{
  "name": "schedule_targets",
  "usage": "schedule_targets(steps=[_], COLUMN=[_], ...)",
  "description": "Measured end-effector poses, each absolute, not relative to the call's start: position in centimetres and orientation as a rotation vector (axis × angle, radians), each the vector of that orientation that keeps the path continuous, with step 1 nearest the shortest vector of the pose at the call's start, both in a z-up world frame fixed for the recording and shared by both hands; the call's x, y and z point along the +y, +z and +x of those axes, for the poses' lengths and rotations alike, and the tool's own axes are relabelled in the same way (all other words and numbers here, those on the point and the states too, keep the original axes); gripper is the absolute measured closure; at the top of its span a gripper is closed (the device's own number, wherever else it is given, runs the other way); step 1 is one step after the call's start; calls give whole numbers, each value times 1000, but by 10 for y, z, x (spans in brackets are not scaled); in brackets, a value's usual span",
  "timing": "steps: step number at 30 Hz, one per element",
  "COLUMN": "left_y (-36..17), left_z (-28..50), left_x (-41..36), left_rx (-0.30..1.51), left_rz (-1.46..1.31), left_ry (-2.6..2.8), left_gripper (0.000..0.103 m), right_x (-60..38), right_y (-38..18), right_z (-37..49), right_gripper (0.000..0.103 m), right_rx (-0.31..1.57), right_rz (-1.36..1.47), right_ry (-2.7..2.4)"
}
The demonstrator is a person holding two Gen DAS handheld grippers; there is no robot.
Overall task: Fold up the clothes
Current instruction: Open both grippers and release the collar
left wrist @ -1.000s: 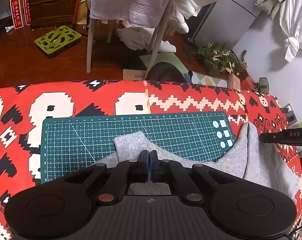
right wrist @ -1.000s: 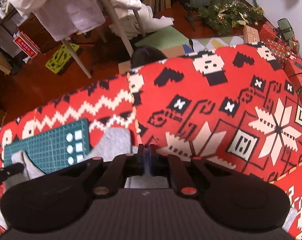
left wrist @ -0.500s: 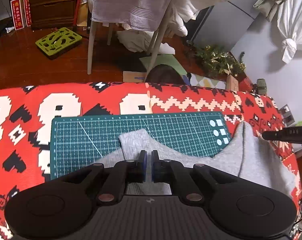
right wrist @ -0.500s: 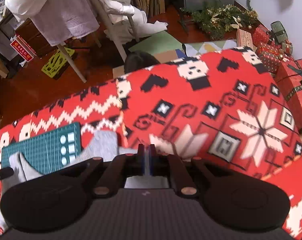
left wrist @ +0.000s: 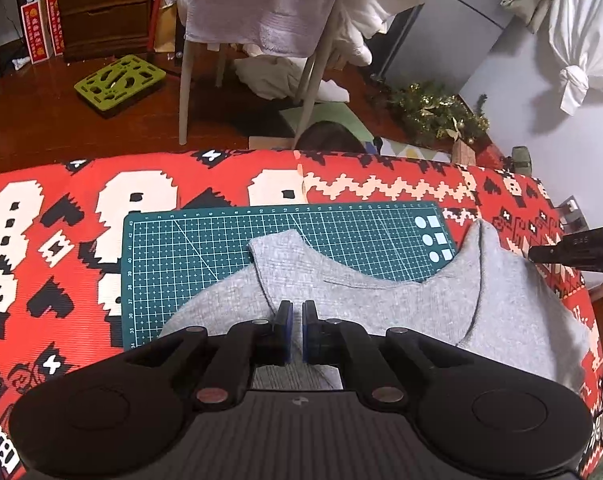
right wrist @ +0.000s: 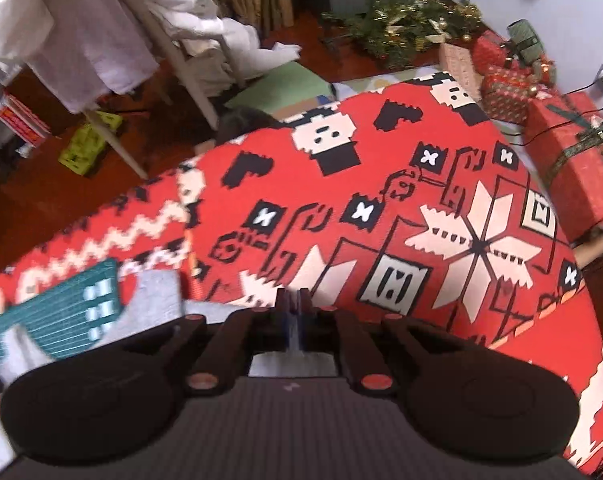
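Slightly parted, left hand-held gripper overhangs grey garment.

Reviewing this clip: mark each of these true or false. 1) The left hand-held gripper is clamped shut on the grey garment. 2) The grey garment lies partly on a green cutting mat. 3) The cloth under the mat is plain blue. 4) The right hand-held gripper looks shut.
1) False: the left hand-held gripper has a narrow gap between its fingers, above the grey garment.
2) True: it overlaps the green cutting mat.
3) False: the patterned cloth is red with white and black motifs.
4) True: the right hand-held gripper shows fingers together, with fabric apparently beneath them; blur limits certainty.
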State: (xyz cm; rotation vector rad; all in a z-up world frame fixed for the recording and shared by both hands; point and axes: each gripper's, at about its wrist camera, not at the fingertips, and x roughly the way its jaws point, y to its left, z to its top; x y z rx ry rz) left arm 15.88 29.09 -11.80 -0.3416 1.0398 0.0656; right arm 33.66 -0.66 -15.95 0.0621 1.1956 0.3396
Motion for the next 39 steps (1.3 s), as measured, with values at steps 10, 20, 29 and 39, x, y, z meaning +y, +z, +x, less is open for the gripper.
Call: schedule_targets(steps=[10,20,29,39], left_y=[-118,-103,-90,-128], left_z=[141,106,46,-3], left_x=[283,275,231,173], left_rx=[1044,996,933,867], left_rz=[-345,-344,-267,-92], left_ry=[60,104,90,93], left_gripper=[99,62,33,21], right_x=[-13,-11,-5,1], right_y=[-168,-130,-100,-143], right_z=[316,279,155,57], right_gripper=[99,88,23,1], right_rx=[1221,1100,961,812], right_rz=[26,13,-11,-209], right_ry=[346,383,548,558])
